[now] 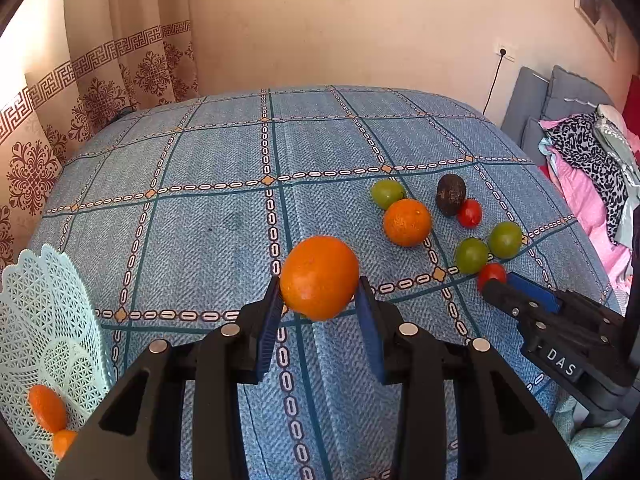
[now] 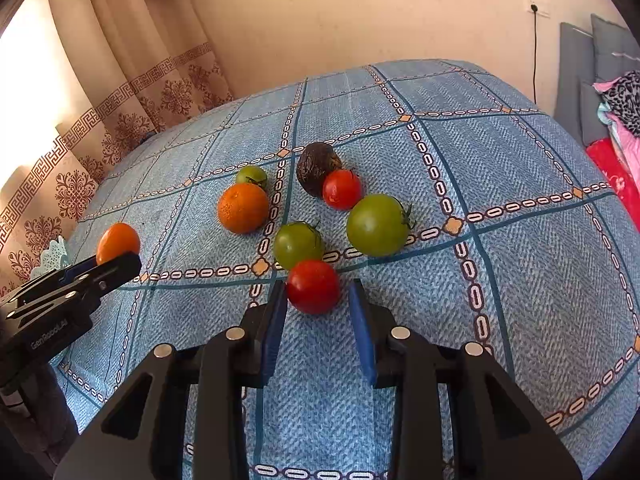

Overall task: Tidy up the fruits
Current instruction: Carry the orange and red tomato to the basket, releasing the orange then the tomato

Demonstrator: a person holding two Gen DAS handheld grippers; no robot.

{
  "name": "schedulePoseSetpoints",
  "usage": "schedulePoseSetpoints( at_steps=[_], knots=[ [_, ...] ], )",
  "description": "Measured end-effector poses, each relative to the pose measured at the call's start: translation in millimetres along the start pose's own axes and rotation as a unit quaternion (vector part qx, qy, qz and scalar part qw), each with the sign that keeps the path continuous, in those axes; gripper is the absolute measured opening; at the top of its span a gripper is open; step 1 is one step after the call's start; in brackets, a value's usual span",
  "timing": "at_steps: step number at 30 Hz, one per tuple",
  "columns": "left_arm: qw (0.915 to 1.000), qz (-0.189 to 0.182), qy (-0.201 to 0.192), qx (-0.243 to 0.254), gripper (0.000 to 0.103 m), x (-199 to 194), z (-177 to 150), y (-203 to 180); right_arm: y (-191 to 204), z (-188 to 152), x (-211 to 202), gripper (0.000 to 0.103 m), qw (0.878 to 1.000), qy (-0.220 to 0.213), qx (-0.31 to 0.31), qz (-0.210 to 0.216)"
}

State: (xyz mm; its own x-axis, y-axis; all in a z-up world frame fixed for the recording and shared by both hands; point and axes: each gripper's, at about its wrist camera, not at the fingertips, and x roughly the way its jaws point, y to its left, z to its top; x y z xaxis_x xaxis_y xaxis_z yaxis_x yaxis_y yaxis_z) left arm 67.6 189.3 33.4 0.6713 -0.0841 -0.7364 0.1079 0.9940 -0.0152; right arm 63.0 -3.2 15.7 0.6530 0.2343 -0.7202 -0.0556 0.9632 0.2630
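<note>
Orange (image 1: 319,278) clamped in left hand-held gripper (image 1: 320,300) above open cloth (image 1: 208,232).

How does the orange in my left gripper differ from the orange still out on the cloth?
The held orange is clamped between the left gripper pads and seems raised off the tablecloth; the loose orange rests on the cloth, ungripped. The held one has nothing beside it, while the loose one sits right against a green tomato. Both are round and bright orange, apparently of like size.

Orange (image 1: 319,278) held aloft; tomatoes (image 2: 313,287), avocado (image 2: 316,167) clustered on cloth.
</note>
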Motion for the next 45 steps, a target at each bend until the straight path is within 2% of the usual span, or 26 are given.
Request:
schedulePoseSetpoints(
  at_steps=[10, 12, 18, 23, 35, 45],
  knots=[
    [0.9997, -0.006, -0.02, -0.01, 0.038, -30.8, -9.6, 7.9, 14.8, 1.3, 8.1, 0.033, 1.0, 0.009, -0.026, -0.015],
    [0.9996, -0.007, -0.026, -0.013, 0.038, -36.7, -9.6, 11.5, 17.9, 1.1, 8.4, 0.028, 0.999, 0.008, -0.029, -0.017],
    [0.9989, -0.003, -0.039, -0.026, 0.038, -52.7, -14.3, 26.3, 29.7, -4.8, -1.5, 0.028, 1.0, 0.004, -0.027, -0.01],
    [0.9978, 0.009, -0.048, -0.044, 0.038, -61.5, -17.6, 45.3, 46.7, -10.9, -18.1, 0.028, 0.999, -0.001, -0.027, 0.022],
    [0.9883, 0.087, -0.073, -0.102, 0.038, -89.0, -30.8, 117.8, 129.0, -17.0, -52.1, 0.028, 0.992, -0.016, -0.077, 0.1],
    [0.9807, 0.113, -0.074, -0.142, 0.038, -100.4, -43.4, 166.0, 193.5, -25.0, -64.4, 0.028, 0.981, -0.015, -0.121, 0.148]
  ],
)
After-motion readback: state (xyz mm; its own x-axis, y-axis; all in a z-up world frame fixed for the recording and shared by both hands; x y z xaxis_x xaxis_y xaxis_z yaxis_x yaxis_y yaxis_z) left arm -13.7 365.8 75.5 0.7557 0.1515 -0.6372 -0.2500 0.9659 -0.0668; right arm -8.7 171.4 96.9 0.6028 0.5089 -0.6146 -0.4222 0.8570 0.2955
